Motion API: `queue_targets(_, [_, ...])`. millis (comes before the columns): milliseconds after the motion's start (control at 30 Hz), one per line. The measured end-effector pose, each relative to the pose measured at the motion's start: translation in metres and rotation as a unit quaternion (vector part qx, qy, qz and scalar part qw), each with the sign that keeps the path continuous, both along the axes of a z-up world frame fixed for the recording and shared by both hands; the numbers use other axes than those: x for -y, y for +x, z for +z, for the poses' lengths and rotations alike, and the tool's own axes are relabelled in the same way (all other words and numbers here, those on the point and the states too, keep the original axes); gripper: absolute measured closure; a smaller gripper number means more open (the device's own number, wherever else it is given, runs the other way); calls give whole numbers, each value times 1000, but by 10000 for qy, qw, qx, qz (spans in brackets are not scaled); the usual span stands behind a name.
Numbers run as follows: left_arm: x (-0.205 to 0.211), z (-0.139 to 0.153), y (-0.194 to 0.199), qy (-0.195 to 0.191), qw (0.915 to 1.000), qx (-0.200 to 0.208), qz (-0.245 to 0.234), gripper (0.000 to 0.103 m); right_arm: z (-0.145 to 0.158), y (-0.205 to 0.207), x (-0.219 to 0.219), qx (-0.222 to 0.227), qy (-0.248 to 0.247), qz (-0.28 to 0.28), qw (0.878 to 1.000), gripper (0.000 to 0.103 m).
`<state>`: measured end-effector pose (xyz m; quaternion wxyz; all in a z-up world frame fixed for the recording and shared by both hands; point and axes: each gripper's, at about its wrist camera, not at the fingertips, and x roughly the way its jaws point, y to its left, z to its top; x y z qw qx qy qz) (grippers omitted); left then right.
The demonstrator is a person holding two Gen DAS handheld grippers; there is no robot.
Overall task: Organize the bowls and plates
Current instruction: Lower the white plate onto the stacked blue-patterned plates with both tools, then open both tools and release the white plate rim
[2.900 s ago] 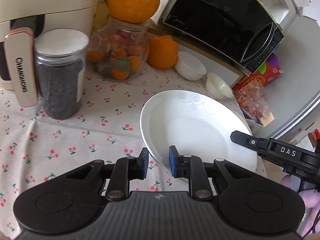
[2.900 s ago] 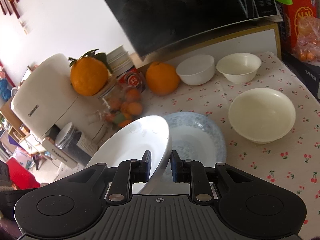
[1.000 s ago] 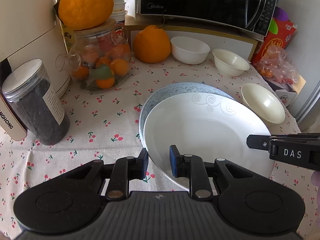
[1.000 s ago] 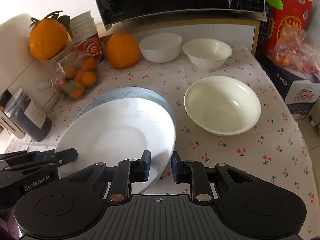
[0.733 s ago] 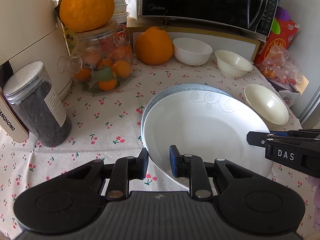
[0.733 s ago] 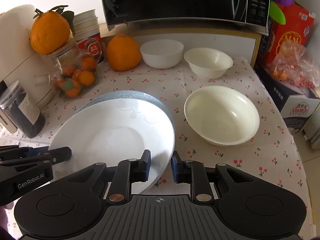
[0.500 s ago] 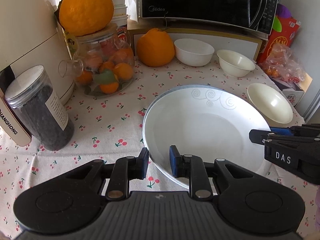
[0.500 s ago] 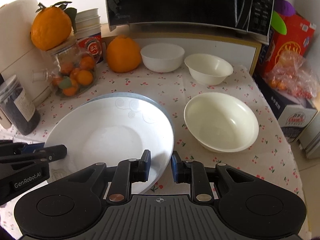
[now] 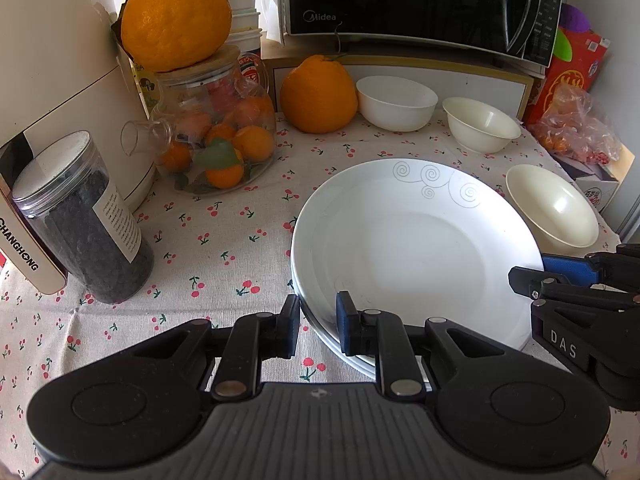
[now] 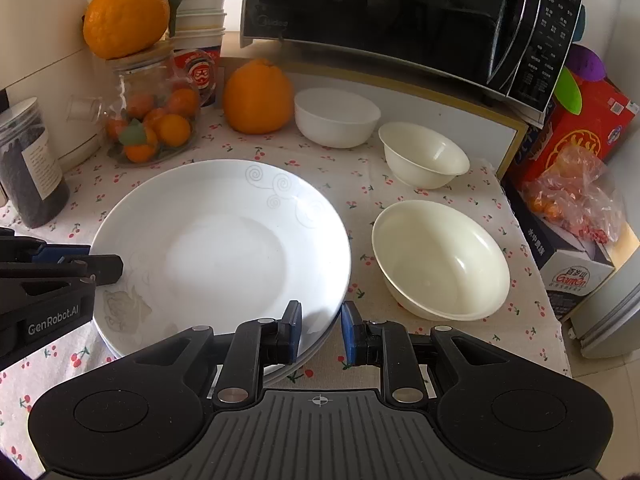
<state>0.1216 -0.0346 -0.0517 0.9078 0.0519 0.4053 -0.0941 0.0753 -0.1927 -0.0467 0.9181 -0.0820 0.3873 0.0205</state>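
Straddling opposite rims of the white plate (image 9: pixel 416 240), left gripper (image 9: pixel 318 326) and right gripper (image 10: pixel 320 332) are held level, jaws slightly parted, nothing clamped.

The table is viewed from close above by both wrist cameras, aimed toward the microwave (image 9: pixel 416 0). The white plate (image 9: pixel 416 240) is approached from its left edge in the left view and from its right edge in the right view; the plate, bowls and microwave are shared.
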Motion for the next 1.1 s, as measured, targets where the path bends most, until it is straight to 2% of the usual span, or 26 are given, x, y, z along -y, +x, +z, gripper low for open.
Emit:
queue_targets(267, [-1,0,1,-96,9999,-53,-38,83,2,2,5,-131,223,-14,9997,79])
queue_targets(333, [-1,-1,2,-149,9998,-89,-41,76,4,3,8,-180,343,-22,9992,79])
queue_targets(400, [-2,-1,3,-193,9997,-111,-29,71,7,3,12,-229,559,-7,9982,73])
queue_targets(433, [-1,-1,3,-203,9997,-110,-26,66,9,3,14,-253,668,-4,9974,71])
queue_targets(467, [-2,-1,4,-213,9997,-97,-14,60,10,2,16,-269,769,-3,9967,66])
queue_targets(567, [-2,-1,4,-254,9996,-95,37,53,15,1,20,-258,972,6,9949,51])
queue_targets(667, [-2,0,3,-329,9994,-123,32,43,18,0,22,-221,1028,-13,9945,49])
queue_targets(767, [-1,1,0,-349,9993,-96,12,33,21,-3,24,-192,1103,23,9937,38])
queue_targets(1033, [-4,8,-1,-660,9974,-158,242,14,32,-9,31,-57,1239,33,9923,24])
queue_targets(1100, [-5,10,-1,-734,9965,-176,359,13,34,-10,34,-46,1307,18,9914,20])
